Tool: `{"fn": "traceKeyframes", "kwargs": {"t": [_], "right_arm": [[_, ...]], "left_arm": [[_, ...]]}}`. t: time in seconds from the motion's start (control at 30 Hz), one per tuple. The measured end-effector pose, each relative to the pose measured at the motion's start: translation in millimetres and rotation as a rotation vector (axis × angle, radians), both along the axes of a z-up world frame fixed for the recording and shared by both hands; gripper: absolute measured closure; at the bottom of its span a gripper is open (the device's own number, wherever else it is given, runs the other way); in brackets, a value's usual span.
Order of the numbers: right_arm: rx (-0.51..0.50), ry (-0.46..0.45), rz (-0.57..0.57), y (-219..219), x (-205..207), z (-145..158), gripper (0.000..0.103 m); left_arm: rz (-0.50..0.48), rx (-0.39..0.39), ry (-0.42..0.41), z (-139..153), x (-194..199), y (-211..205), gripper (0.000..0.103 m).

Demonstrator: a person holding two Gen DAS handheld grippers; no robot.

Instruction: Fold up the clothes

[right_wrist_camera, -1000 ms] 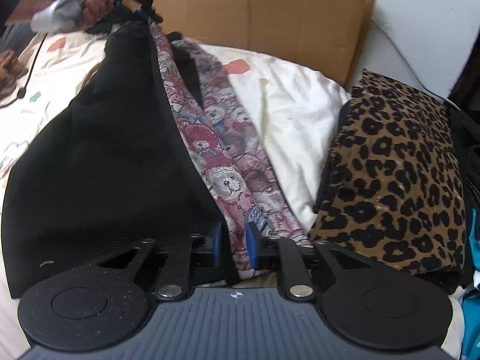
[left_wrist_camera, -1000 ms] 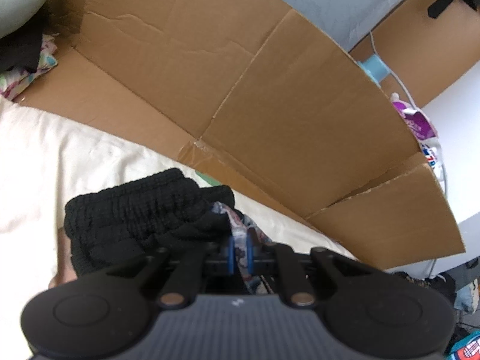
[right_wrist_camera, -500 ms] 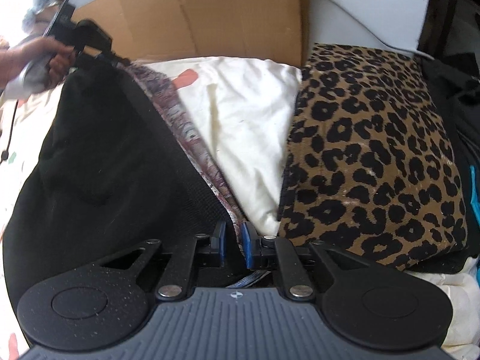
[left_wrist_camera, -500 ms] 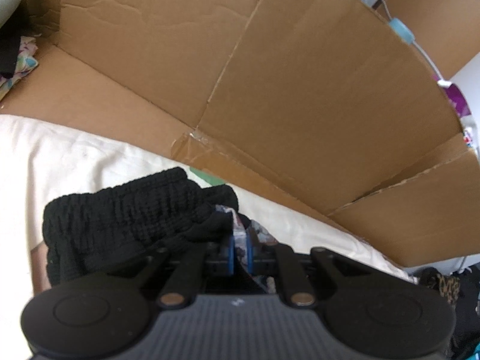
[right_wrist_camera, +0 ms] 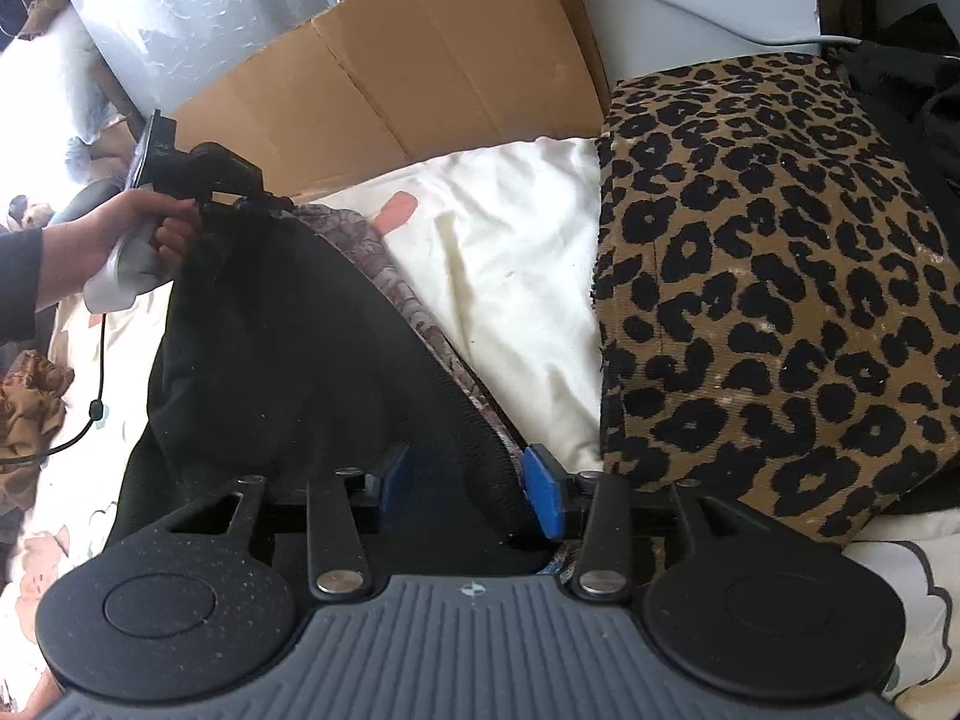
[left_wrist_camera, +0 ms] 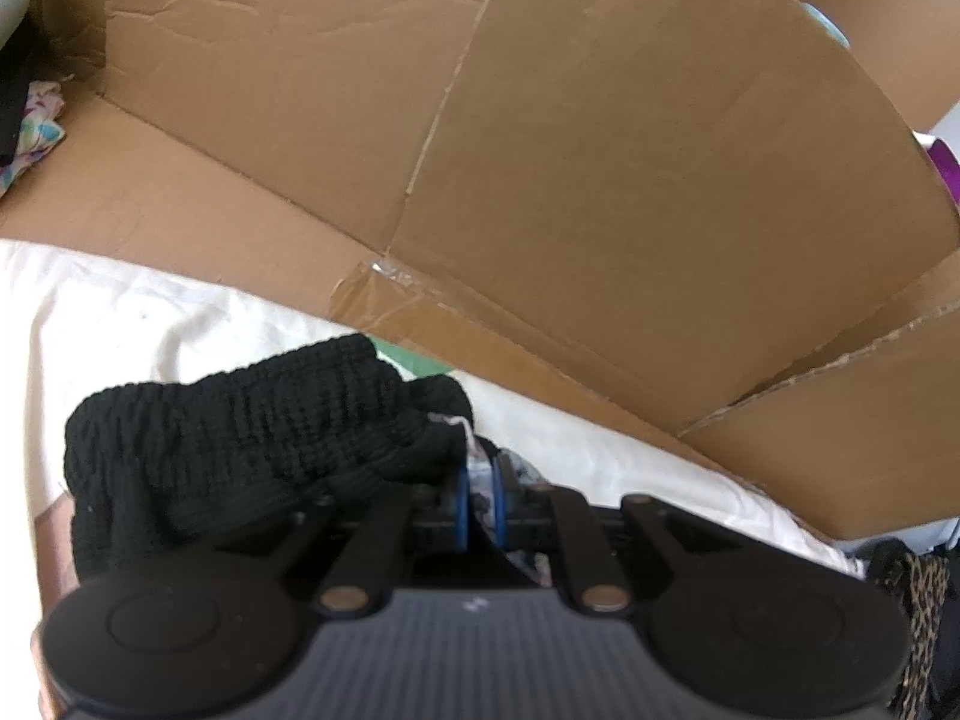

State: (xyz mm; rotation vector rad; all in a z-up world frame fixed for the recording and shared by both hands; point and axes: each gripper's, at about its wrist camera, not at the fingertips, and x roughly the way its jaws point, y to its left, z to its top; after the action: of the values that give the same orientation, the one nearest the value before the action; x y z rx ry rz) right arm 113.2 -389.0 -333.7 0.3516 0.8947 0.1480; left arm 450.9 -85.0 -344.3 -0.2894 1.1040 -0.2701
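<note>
Left wrist: left claw (left_wrist_camera: 478, 504) pinches the black garment (left_wrist_camera: 240, 438) — right claw (right_wrist_camera: 474, 483) opening, garment hem between.

Flattened cardboard box (left_wrist_camera: 600, 180) propped at back, cream bed sheet (right_wrist_camera: 510, 264) w/ wrinkles, leopard-print cushion (right_wrist_camera: 768, 294) at right, bubble wrap roll (right_wrist_camera: 180, 6) behind.

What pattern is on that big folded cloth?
Leopard spots, black on tan, on the folded cloth; the right wrist view shows it best.
</note>
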Motion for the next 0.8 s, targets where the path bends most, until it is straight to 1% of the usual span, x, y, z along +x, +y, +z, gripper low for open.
{"fn": "traceKeyframes", "kwargs": {"t": [0.07,0.13,0.17,0.2,0.23,0.33,0.4,0.43,0.47,0.5,0.53,0.63,0.8], "right_arm": [[-0.032,0.007,-0.006,0.4,0.2,-2.8,0.055],[-0.061,0.01,-0.021,-1.4,0.1,-5.3,0.057],[-0.053,0.02,-0.032,-4.4,1.1,-7.4,0.07],[-0.046,0.031,-0.044,-7.3,2.1,-9.5,0.077],[-0.038,0.042,-0.055,-10.3,3.1,-11.6,0.089],[-0.014,0.05,-0.071,-16.2,4.0,-15.8,0.092],[-0.005,0.053,-0.077,-18.0,4.3,-17.1,0.092],[-0.006,0.054,-0.076,-18.1,4.2,-18.3,0.094],[-0.008,0.055,-0.074,-18.3,4.2,-19.7,0.097],[-0.012,0.057,-0.074,-17.8,4.0,-19.9,0.097],[-0.015,0.06,-0.074,-17.7,3.5,-19.3,0.098],[0.0,0.078,-0.075,-18.9,1.7,-14.8,0.099],[0.058,0.102,-0.105,-24.3,-0.3,-4.9,0.099]], "left_arm": [[0.014,-0.017,0.0,5.8,-1.0,1.2,0.094],[-0.003,-0.029,-0.014,12.8,-1.7,-1.5,0.094],[-0.016,-0.03,-0.016,14.9,-1.2,-4.1,0.093],[-0.026,-0.032,-0.011,16.1,-0.5,-6.4,0.093],[-0.03,-0.035,0.002,15.9,0.7,-8.1,0.093],[-0.039,-0.041,0.047,11.1,3.7,-13.3,0.089],[-0.048,-0.032,0.065,6.7,3.6,-18.2,0.085],[-0.054,-0.03,0.07,4.7,3.2,-20.5,0.085],[-0.059,-0.019,0.063,4.1,1.7,-22.7,0.088],[-0.065,-0.005,0.053,4.0,-0.2,-24.9,0.098],[-0.069,-0.001,0.047,4.1,-0.6,-26.3,0.099],[-0.054,-0.028,0.038,10.1,0.9,-23.0,0.101],[-0.057,-0.04,0.022,17.9,3.9,-25.6,0.101]]}}
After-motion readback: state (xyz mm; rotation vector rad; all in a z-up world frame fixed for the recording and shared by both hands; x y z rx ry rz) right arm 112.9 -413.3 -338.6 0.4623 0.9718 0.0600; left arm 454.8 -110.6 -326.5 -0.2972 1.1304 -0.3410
